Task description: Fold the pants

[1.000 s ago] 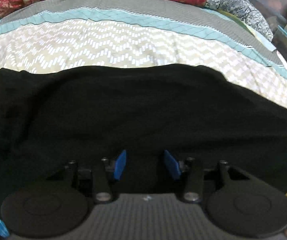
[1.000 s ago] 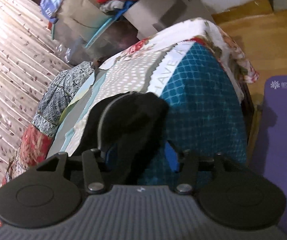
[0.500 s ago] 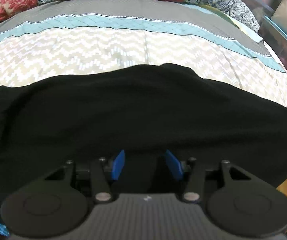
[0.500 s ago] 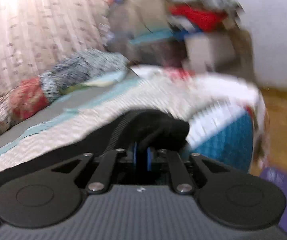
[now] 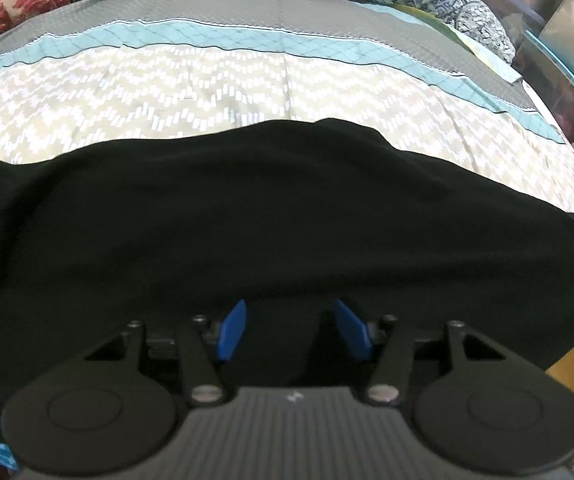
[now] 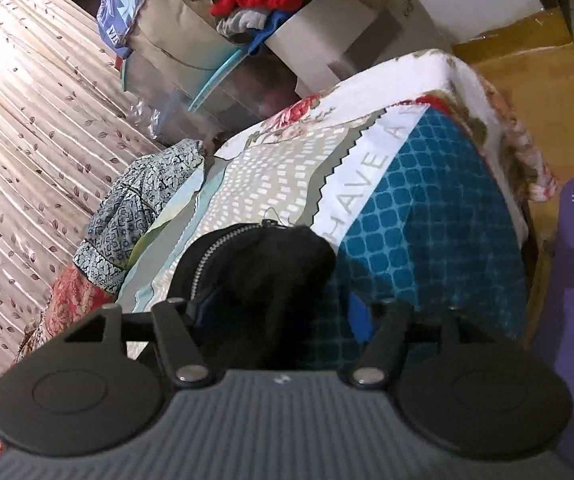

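Pants [image 5: 271,216], black, lie in a long band across the near part of the bed [image 5: 207,92], over its cream chevron cover; from the left wrist view they span almost the whole width. The right wrist view shows one end of them [image 6: 263,272], bunched into a rounded lump with a zipper [image 6: 211,256] running along its edge, resting near the bed's corner where the cover turns blue.

Left gripper [image 5: 293,330] hangs over the near edge of the cloth with its jaws parting; dark fabric shows between the blue pads [image 5: 231,336], but they do not press on it. Right gripper [image 6: 283,316] is also opening, the bunched end sitting between its jaws, close to the left pad and clear of the right one.

My reading is that a fold or a straightening pull is being let go. The next move likely calls for flattening the bunched end, then taking fresh holds on one edge with both tongs to carry it across evenly.
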`<state>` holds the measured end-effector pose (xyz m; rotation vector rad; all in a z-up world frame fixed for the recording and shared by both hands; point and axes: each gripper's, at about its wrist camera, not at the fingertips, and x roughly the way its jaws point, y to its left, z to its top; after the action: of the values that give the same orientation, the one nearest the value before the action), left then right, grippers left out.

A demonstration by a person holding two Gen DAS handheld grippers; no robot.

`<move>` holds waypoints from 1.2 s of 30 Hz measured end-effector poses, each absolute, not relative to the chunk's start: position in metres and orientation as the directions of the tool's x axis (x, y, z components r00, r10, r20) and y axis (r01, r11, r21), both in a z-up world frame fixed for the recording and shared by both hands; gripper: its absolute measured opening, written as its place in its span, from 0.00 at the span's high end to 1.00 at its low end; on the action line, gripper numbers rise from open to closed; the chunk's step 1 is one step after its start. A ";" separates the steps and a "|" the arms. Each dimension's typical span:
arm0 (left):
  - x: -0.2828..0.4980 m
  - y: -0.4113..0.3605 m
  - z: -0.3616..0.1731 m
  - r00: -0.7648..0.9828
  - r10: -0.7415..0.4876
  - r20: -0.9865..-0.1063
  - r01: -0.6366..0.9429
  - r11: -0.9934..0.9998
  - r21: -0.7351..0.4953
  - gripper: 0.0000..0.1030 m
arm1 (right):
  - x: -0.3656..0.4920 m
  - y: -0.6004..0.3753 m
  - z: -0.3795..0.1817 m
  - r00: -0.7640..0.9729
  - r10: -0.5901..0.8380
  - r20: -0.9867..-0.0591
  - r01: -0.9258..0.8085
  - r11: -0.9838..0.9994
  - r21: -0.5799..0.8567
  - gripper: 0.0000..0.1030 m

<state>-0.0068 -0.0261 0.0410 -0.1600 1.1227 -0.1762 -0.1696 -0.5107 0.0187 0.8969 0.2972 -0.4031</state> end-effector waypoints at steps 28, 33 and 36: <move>-0.038 0.016 0.050 0.455 -0.257 -0.853 -0.002 0.957 -0.290 0.45 | -0.153 -0.285 0.086 0.791 0.143 -0.594 -0.337 0.913 -0.230 0.41; -0.051 0.038 0.051 0.466 -0.259 -0.846 -0.042 0.949 -0.313 0.44 | -0.157 -0.322 0.122 0.798 0.351 -0.491 -0.332 0.935 0.129 0.42; -0.060 0.050 0.055 0.484 -0.247 -0.839 -0.061 0.948 -0.314 0.44 | -0.143 -0.346 0.130 0.826 0.429 -0.365 -0.277 0.874 0.399 0.42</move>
<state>-0.0600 0.0503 0.0548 -0.3214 1.0643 -0.1152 -0.1431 -0.3456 0.1295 0.3402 0.4636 0.3830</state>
